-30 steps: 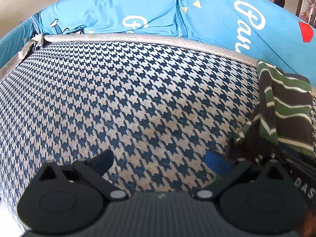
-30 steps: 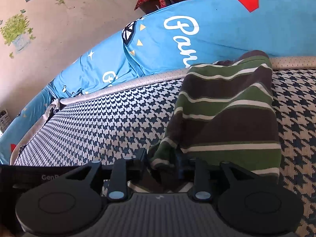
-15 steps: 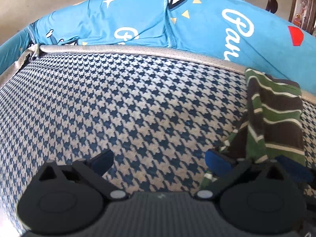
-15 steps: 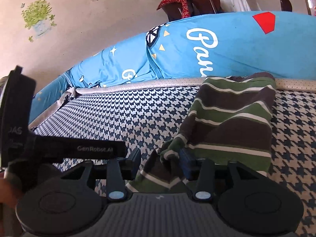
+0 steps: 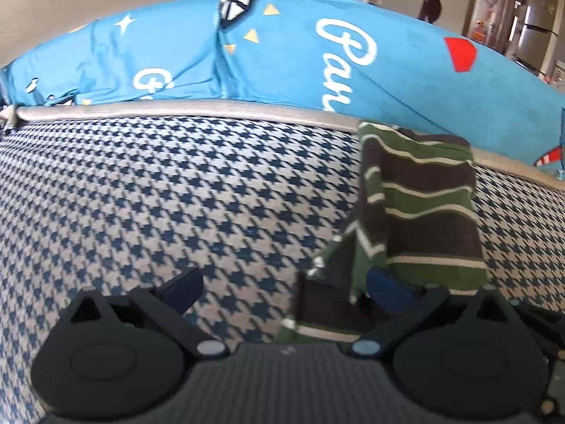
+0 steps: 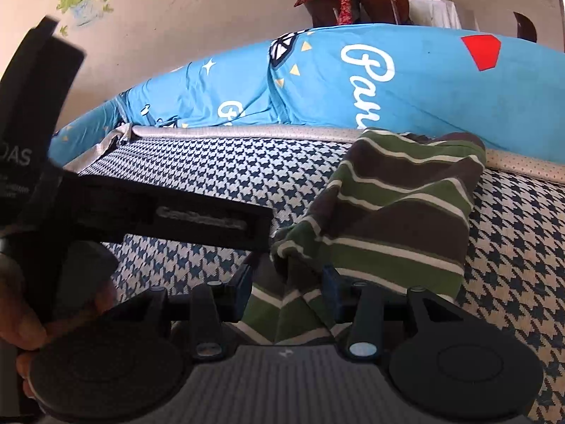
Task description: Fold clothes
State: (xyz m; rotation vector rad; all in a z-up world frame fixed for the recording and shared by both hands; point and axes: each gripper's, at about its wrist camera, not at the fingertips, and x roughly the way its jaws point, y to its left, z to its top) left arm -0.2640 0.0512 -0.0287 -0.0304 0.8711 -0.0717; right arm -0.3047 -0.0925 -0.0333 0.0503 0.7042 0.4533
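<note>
One striped garment [image 6: 399,219] lies at centre right, one houndstooth mattress [image 6: 226,173] beneath, one blue quilt [image 6: 317,84] across the top, two grippers [image 6: 287,291] [image 5: 284,288].

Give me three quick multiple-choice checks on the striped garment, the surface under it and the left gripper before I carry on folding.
1. Where does the striped garment lie?
A. On the houndstooth surface, its far end up against the pale edge strip
B. On top of the blue printed cover
C. Hanging off a chair

2. What colours are the garment's stripes?
A. Red and yellow
B. Green, dark brown and thin white
C. Blue and white

3. How do the left gripper's jaws stand?
A. Shut on the blue cover
B. Shut tight on nothing
C. Wide apart, closed on nothing

Answers:
1 A: it rests on the houndstooth surface, reaching the pale edge strip below the blue printed cover.
2 B: both wrist views show those bands.
3 C: its fingers stand far apart, the right-hand one at the cloth.
</note>
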